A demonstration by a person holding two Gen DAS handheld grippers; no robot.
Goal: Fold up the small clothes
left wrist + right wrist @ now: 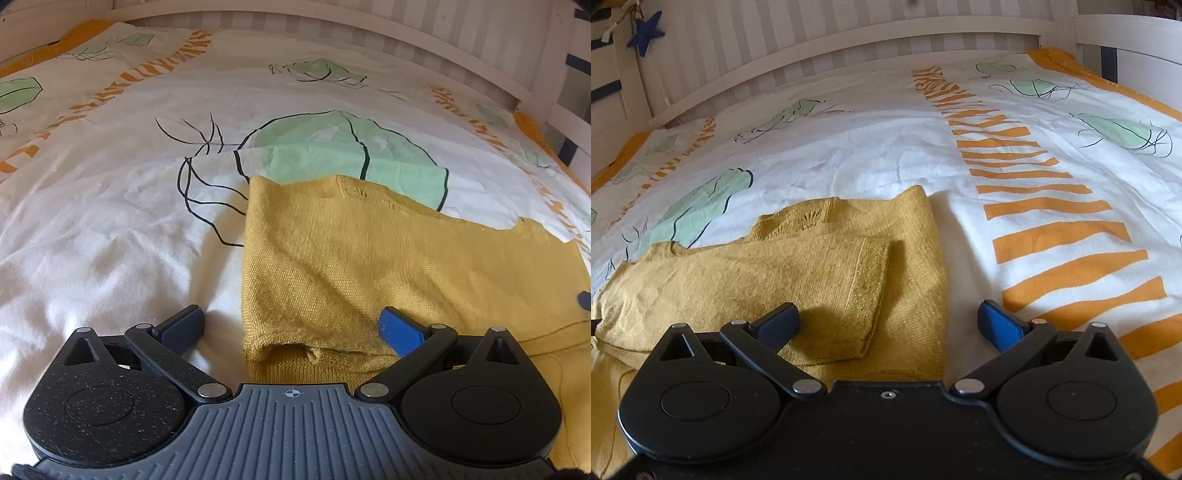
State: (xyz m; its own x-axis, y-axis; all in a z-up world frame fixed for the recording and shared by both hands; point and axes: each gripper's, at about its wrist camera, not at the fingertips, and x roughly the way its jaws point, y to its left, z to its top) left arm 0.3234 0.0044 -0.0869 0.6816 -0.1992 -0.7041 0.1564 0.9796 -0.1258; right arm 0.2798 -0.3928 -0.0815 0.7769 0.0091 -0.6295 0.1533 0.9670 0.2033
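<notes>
Nearest the left wrist camera, the left gripper [291, 328] stands released, its jaws spread wide and empty. One blue pad [402, 328] hovers over the near part of a mustard-yellow knitted sweater [369, 258], while the darker pad on the other side sits above the bare white duvet cover [110, 240]. The sweater lies flat on the bed, filling the lower right of this view. Its left side is a straight folded edge, and a doubled-over fold shows just in front of the gripper body. Beyond the sweater's far edge the duvet cover shows a pale green leaf print [343, 147] with black outlines, and bands of orange dashes run across the cloth. A white slatted bed rail [332, 33] closes the far side.

In the right wrist view, the right gripper [888, 325] is nearest and also released, with wide jaws gripping nothing. Its left pad hangs over the sweater [738, 280] and its right pad [997, 325] over the white cloth beside it. A sleeve [798, 269] lies folded across the sweater's body, its glittery ribbed cuff [871, 280] ending short of the garment's right edge. To the right, a ladder of orange stripes [1052, 221] runs up the duvet cover. A blue star ornament [646, 33] hangs on the bed frame at the upper left.
</notes>
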